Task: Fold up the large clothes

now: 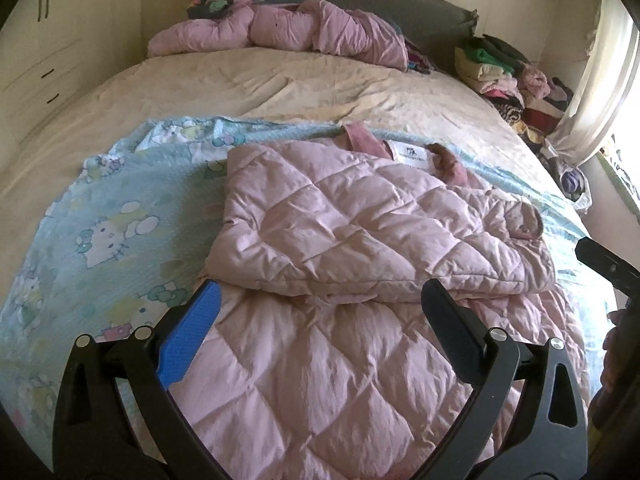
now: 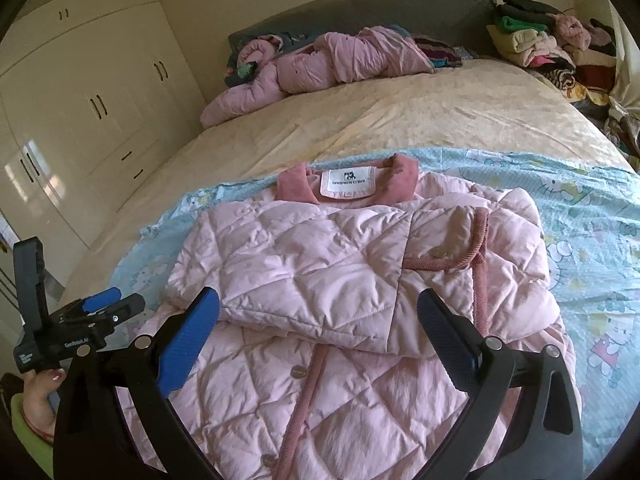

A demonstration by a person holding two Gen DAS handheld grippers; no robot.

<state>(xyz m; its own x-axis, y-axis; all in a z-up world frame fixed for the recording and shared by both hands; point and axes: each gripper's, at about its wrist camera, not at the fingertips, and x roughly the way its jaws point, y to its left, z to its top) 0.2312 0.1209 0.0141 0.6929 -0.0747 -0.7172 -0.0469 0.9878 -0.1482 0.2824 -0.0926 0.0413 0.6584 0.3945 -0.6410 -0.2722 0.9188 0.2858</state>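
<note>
A cream bedsheet [image 1: 260, 84] covers the bed; a light blue cartoon-cat blanket [image 1: 100, 220] is spread over its near end; a crumpled pink quilted garment [image 2: 328, 64] lies against the grey headboard [image 2: 400, 8]; a heap of folded and loose clothes [image 2: 540, 40] sits at the far right corner; cream wardrobe doors [image 2: 92, 92] line the left wall; a pale curtain [image 1: 600, 80] hangs on the right.

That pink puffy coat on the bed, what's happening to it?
A person is folding the pink quilted coat on the cartoon sheet. Its sleeves are already folded in across the front. The left tool and the right tool both hang open above its lower half, holding nothing.
</note>
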